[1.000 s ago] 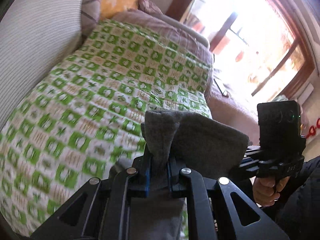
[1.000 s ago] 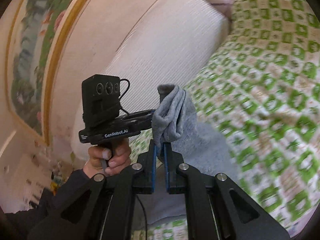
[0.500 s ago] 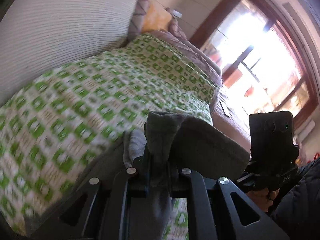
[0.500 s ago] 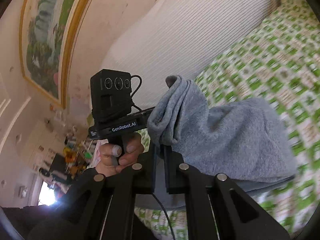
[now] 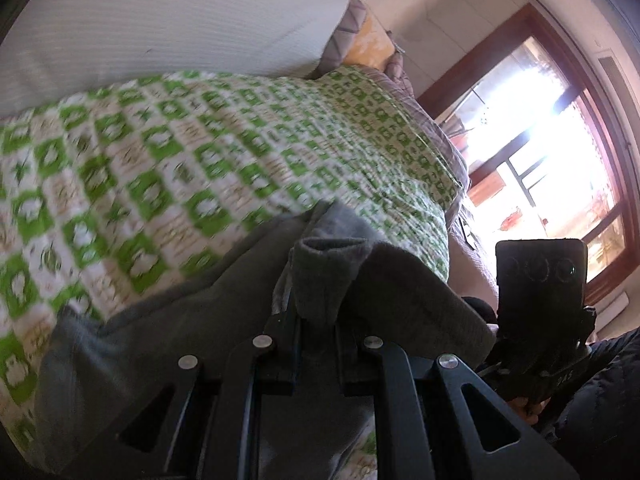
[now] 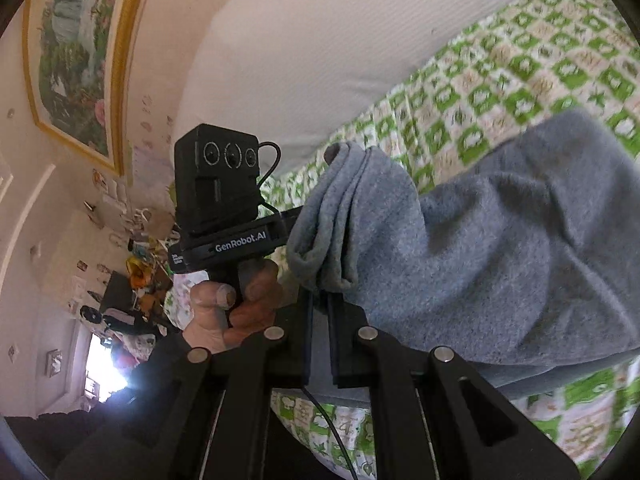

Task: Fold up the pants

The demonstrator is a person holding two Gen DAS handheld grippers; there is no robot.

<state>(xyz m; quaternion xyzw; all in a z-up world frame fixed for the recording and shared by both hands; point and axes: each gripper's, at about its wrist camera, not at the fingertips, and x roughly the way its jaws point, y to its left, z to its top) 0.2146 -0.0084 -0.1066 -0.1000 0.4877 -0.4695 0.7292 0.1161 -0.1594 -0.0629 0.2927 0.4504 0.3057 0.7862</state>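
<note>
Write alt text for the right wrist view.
The right gripper pinches a bunched edge of grey fleece pants above a green-and-white checked bedspread. To its left, a hand holds the left gripper; a framed painting hangs on the wall.

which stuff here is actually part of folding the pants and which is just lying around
Part of the job:
grey pants
left gripper, shut on the pants
right gripper, shut on the pants
green checked bedspread, the folding surface

Just lying about:
white pillow
orange cushion
framed painting
</note>
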